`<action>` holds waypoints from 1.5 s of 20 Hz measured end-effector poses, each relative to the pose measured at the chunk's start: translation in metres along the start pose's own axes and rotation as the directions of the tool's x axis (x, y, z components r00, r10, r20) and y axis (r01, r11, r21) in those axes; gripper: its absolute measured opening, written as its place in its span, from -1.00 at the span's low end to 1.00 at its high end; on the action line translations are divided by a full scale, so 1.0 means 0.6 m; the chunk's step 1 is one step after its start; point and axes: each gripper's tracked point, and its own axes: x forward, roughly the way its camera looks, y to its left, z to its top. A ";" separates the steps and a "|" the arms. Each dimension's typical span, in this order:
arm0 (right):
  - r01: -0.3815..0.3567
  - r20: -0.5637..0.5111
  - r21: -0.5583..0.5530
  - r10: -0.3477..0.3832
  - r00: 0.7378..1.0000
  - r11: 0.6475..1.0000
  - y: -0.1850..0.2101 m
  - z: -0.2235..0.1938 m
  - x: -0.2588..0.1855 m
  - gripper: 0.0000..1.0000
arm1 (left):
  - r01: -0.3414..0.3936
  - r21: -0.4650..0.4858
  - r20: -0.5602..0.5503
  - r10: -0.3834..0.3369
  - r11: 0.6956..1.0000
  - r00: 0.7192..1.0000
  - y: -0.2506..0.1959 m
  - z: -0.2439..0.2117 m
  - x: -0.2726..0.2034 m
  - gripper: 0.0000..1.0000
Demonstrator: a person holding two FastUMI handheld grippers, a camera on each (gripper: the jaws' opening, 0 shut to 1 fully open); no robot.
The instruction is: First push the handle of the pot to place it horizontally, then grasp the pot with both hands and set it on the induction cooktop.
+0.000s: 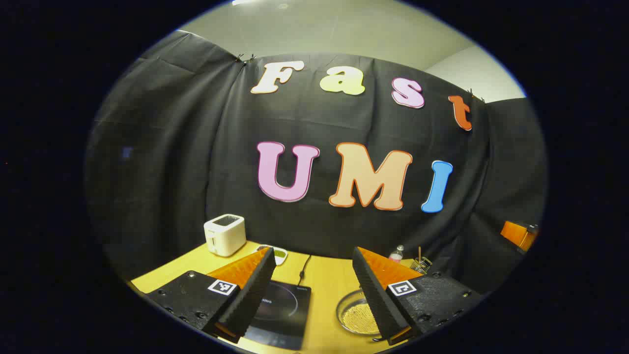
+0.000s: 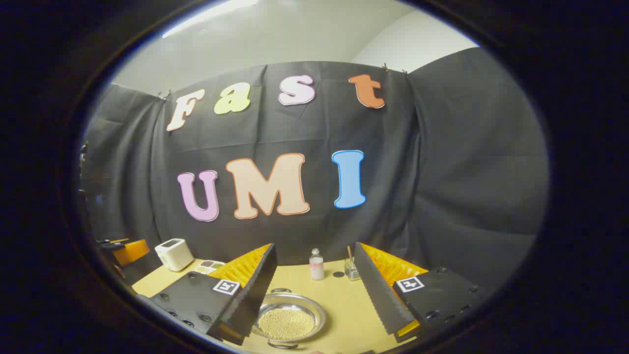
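Pot (image 2: 290, 317) of shiny metal, shallow, holding pale grains, sits on the tabletop (image 2: 344, 305) right of the induction cooktop (image 1: 280, 309). Likely light, stiff, slick and apt to spill; its two loop handles (image 2: 281, 291) look the safest hold. One pot, one cooktop. Left tongs (image 1: 312, 290) and right tongs (image 2: 314, 290) both gape apart, gripping nothing.
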 end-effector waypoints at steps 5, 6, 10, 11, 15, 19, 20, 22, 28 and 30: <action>-0.027 -0.038 -0.027 0.025 0.999 0.999 0.078 -0.014 0.013 0.87 | -0.007 0.032 0.007 0.007 0.999 1.000 0.047 0.026 0.036 0.92; -0.035 -0.040 -0.034 0.034 0.999 0.999 0.083 -0.007 0.018 0.89 | -0.008 0.023 0.006 0.008 1.000 1.000 0.043 0.028 0.036 0.84; -0.072 -0.038 -0.020 0.071 0.997 0.997 0.080 0.014 0.032 0.89 | -0.007 -0.016 -0.011 0.007 1.000 1.000 0.012 0.024 0.036 0.91; -0.072 -0.044 -0.008 0.072 0.996 0.997 0.071 0.013 0.037 0.89 | -0.006 -0.018 -0.004 0.006 1.000 1.000 0.005 0.030 0.038 0.83; -0.023 -0.044 0.001 0.023 0.999 1.000 0.030 0.019 0.054 0.87 | 0.016 0.018 0.007 -0.016 1.000 1.000 -0.025 0.038 0.051 0.83; -0.013 -0.037 0.005 0.013 0.999 1.000 0.017 0.025 0.064 0.84 | 0.029 0.017 0.015 -0.030 0.999 0.999 -0.039 0.042 0.055 0.83; -0.013 -0.035 0.004 0.013 0.999 1.000 0.015 0.027 0.061 0.84 | 0.029 0.013 0.014 -0.029 1.000 0.999 -0.040 0.042 0.054 0.91; -0.003 -0.025 -0.005 0.003 1.000 1.000 0.007 0.033 0.057 0.84 | 0.028 0.008 0.013 -0.028 1.000 1.000 -0.040 0.042 0.053 0.91; -0.008 -0.018 -0.012 0.008 1.000 1.000 0.003 0.040 0.035 0.84 | 0.032 -0.011 0.007 -0.032 0.999 0.999 -0.039 0.038 0.031 0.83; -0.029 -0.030 -0.007 0.029 0.999 1.000 0.012 0.034 0.026 0.84 | 0.028 -0.018 -0.006 -0.028 0.999 1.000 -0.035 0.032 0.018 0.83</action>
